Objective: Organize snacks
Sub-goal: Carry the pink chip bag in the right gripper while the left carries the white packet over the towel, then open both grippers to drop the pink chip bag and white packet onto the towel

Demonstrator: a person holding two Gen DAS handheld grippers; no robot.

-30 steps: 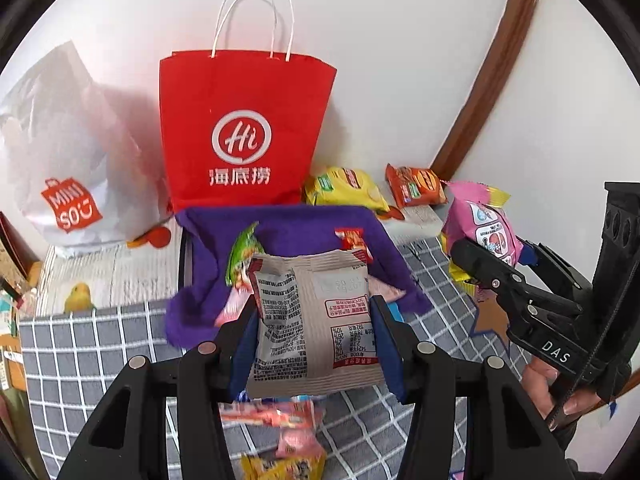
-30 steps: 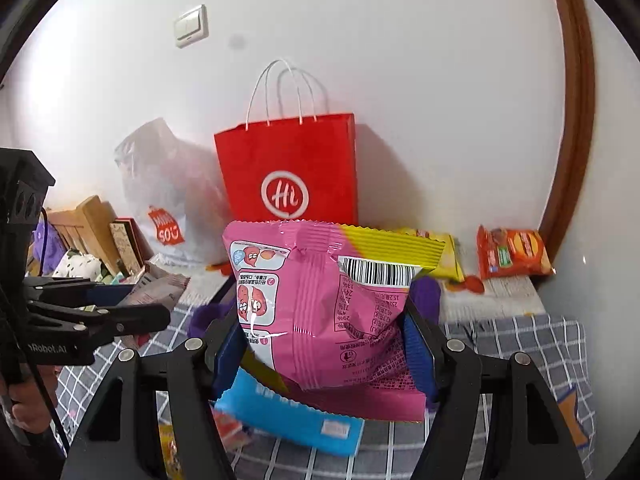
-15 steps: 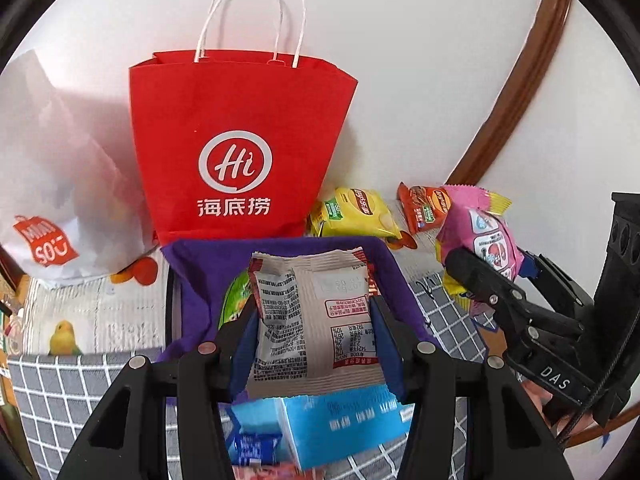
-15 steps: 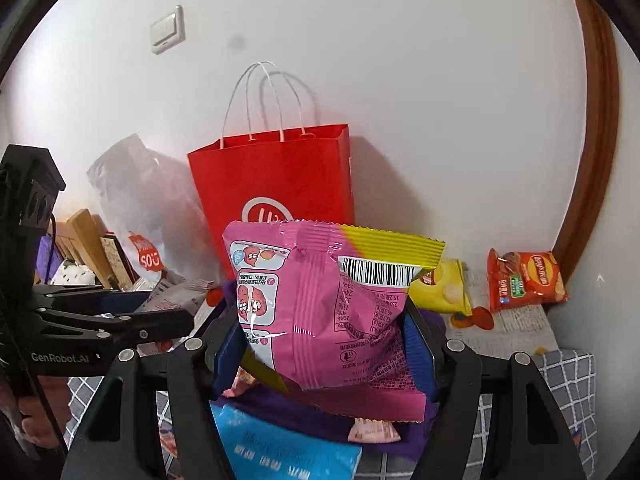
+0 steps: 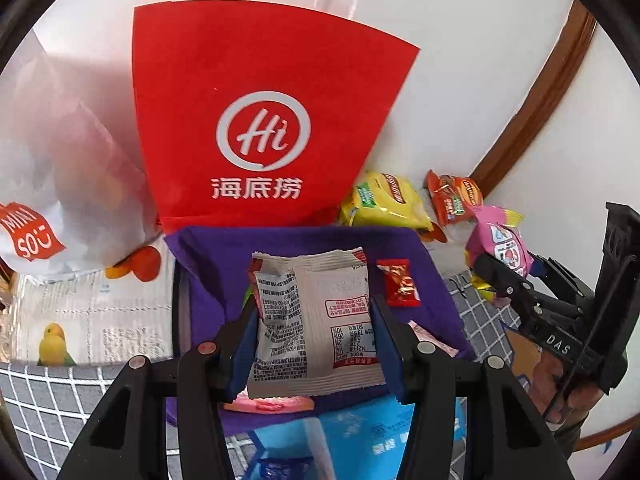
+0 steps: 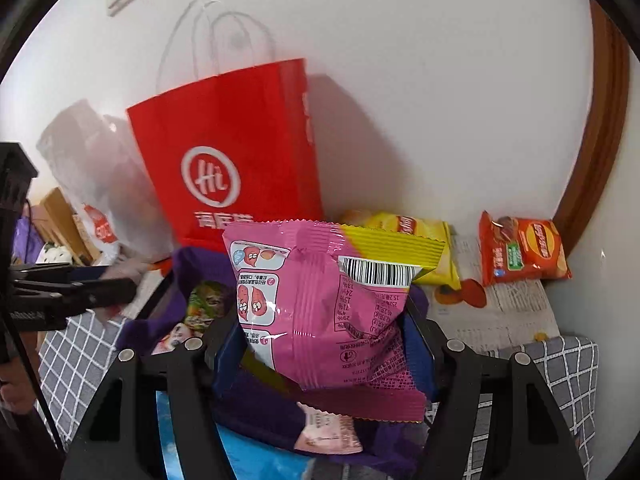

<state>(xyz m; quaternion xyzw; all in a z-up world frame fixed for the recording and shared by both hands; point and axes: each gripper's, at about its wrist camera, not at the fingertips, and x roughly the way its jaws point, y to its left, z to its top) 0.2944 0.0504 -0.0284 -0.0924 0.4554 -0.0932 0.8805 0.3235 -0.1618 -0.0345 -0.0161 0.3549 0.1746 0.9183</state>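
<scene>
Holding a grey-white snack packet (image 5: 316, 328) w/ your left gripper (image 5: 314, 344), fingers (image 5: 244, 344) clamped on both its sides, you've got it hanging over the purple cloth-lined bin (image 5: 208, 264). Inside that bin: a small red candy (image 5: 398, 284) just right of the packet, a pink wrapper (image 5: 432, 340) near the right finger, plus a green packet (image 6: 206, 300) seen from the right wrist cam. Your right gripper (image 6: 324, 352) is pinching a pink snack bag (image 6: 320, 312), barcode up, also above the bin's purple lining. Behind the bin stands the red paper bag (image 5: 260, 120), touching the wall; white plastic bag (image 5: 60, 168) to its left. Yellow chip bag (image 5: 384, 204) & orange chip bag (image 5: 454, 200) lie at the back right on newspaper. A blue pack (image 5: 360, 436) sits below the fingers on the checked table (image 5: 52, 396) cloth.
</scene>
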